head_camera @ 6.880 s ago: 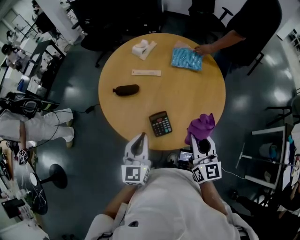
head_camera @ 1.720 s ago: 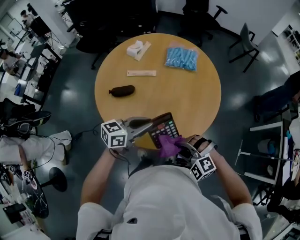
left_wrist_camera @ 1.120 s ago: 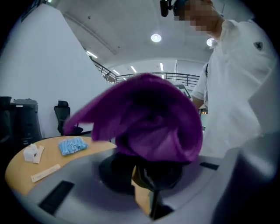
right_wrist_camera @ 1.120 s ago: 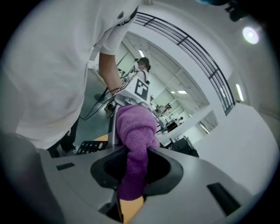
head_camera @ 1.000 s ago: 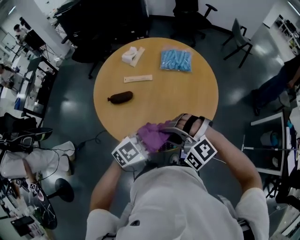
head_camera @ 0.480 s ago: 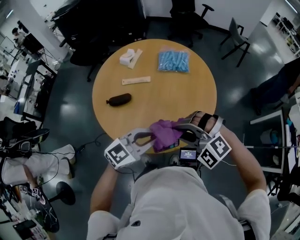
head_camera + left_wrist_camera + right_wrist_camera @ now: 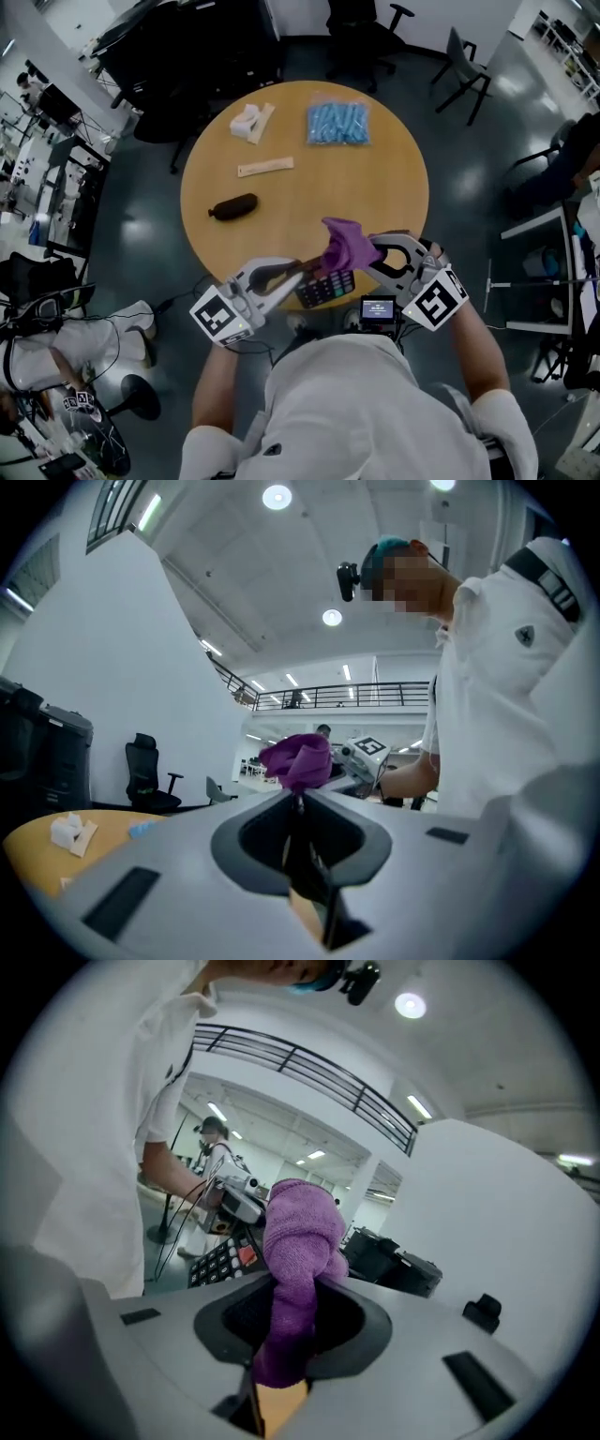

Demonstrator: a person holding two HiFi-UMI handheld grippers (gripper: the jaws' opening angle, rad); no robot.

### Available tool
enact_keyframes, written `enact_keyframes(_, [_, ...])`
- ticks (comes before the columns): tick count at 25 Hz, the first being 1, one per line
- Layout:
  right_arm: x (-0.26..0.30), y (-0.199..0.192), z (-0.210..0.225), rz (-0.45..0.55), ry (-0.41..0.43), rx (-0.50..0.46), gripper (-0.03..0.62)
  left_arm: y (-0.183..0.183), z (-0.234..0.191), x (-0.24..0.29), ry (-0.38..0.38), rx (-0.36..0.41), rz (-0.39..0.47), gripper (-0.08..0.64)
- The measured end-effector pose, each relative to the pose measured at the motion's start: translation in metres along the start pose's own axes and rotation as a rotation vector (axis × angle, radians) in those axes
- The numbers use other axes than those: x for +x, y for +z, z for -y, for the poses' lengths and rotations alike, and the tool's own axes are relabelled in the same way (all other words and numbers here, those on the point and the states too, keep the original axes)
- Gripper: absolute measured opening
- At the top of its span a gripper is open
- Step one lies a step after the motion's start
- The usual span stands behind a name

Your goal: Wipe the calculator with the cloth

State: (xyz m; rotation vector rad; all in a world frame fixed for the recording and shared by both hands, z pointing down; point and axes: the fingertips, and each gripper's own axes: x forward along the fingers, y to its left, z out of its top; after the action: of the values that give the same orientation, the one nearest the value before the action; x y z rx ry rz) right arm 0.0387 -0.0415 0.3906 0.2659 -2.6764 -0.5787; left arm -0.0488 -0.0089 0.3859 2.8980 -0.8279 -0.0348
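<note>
Mid-wipe step, by the look of it. The left gripper [image 7: 302,269] is clamped on the left end of the flat black rectangular calculator [image 7: 328,286]; in the left gripper view the calculator sits edge-on between the closed jaws. The calculator is held up off the round wooden table [image 7: 309,187], over its near edge, in front of the person. The right gripper [image 7: 368,251] is pinched on the bunched purple microfibre cloth [image 7: 345,246], with the wad sticking out past the jaws. The cloth hangs just beyond the calculator's far right side; cannot tell if it is touching. The calculator's long axis runs left to right, its right end tipped slightly toward the far side, and its free end points at the right gripper. The key face is up toward the head camera; keys also show in the right gripper view. Cannot tell which end has the display. The next move likely needs the cloth pressed onto the key face and dragged along the long axis, with the left grip kept firm so the calculator doesn't pivot. A dark brown pouch [image 7: 232,206] lies untouched on the far left of the table.
</note>
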Motion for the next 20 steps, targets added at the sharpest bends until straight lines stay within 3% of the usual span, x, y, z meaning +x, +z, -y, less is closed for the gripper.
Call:
enact_keyframes(5, [-0.003,-0.021,-0.013,0.032,-0.053,0.198,0.1,0.013,-0.006,-0.006,0.025,-0.009,0.096,0.046])
enact_keyframes(11, [-0.001,-0.043,-0.049,0.024,-0.014,0.306,0.1,0.023,-0.016,-0.013,0.077,-0.027,0.146,0.044])
enact_keyframes(17, [-0.003,-0.083,-0.099,-0.073,0.095,0.324,0.1,0.013,-0.019,-0.015,0.1,-0.034,0.124,0.044])
enact_keyframes(20, [-0.005,-0.113,-0.126,-0.183,0.188,0.278,0.1,0.008,-0.015,-0.013,0.117,0.056,0.055,0.044])
